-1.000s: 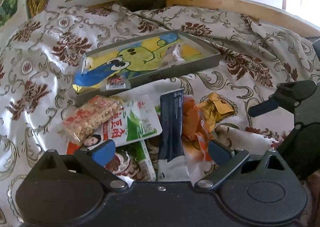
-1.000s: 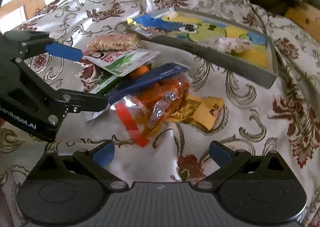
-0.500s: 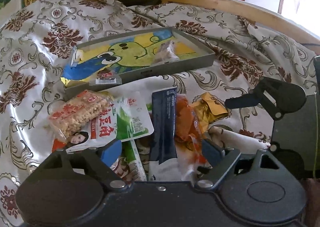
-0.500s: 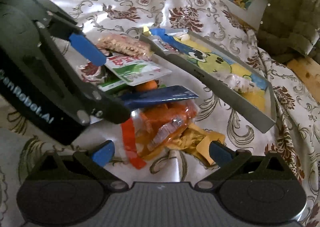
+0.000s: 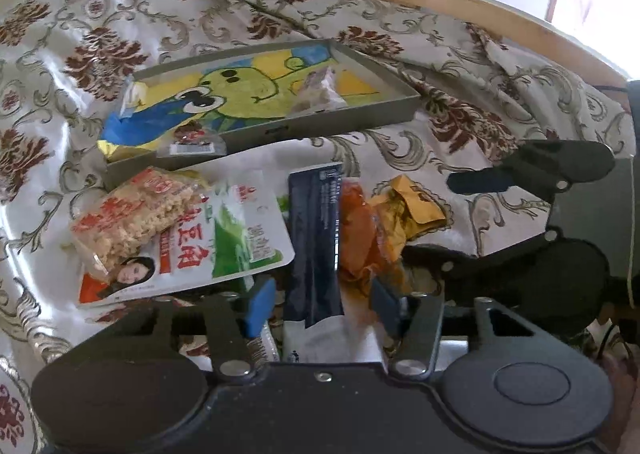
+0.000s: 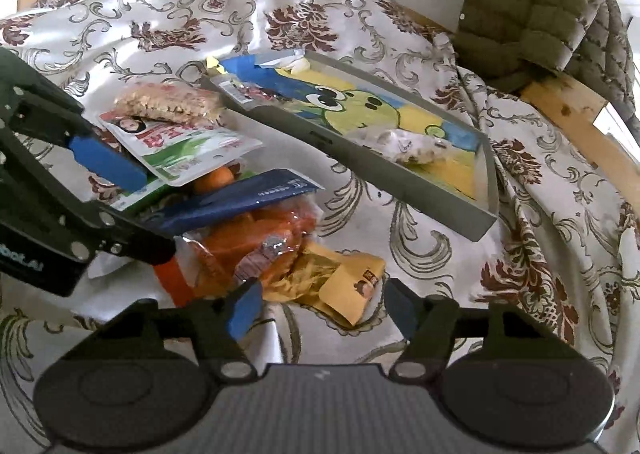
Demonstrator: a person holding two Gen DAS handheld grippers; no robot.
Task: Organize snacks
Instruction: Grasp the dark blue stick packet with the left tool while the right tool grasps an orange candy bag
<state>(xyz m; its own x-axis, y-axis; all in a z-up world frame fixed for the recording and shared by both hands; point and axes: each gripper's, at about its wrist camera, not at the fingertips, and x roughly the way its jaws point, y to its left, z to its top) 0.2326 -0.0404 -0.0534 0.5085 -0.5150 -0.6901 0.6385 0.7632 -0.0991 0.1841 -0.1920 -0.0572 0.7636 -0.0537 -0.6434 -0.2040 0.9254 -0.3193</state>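
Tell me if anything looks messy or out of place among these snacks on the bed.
Yes. Most snacks lie in a loose overlapping heap on the bedspread, not in the grey tray: the dark blue packet lies across the orange bag, beside a crumpled yellow wrapper. One small packet hangs over the tray's near edge.

Bright window glare, fisheye-warped edges.

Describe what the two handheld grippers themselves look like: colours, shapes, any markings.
Both are matte black plastic. The left gripper has two round housings, silver pivot screws, angled linkage arms and fingers with blue pads. The right gripper has the same build, with blue-padded fingers and a ribbed grey plate at its middle. The right wrist view shows partial white lettering on the left gripper's side. No sleeves visible.
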